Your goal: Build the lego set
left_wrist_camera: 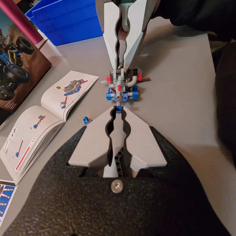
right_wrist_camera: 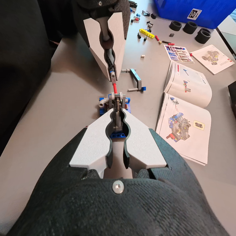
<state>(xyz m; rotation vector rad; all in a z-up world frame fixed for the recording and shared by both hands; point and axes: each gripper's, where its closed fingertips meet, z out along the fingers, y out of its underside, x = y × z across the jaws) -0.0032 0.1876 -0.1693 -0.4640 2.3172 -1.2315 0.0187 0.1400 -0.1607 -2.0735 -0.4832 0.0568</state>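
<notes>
Red axle [right_wrist_camera: 115, 88] with its blue end piece is pinched in the left tool [left_wrist_camera: 118, 109], lined up with the half-built chassis [left_wrist_camera: 122, 86] on the table [left_wrist_camera: 172, 102]; right tool [right_wrist_camera: 118, 111] clamps its spring end. Farther out, tyres [right_wrist_camera: 203, 35] and loose bits [right_wrist_camera: 146, 33] wait, so I'd say plenty left.

We see a small blue, grey and red lego assembly [left_wrist_camera: 121, 85] standing on the grey surface [left_wrist_camera: 166, 102], a red axle [right_wrist_camera: 115, 88] with a blue end piece [left_wrist_camera: 118, 109] jutting from it.
</notes>
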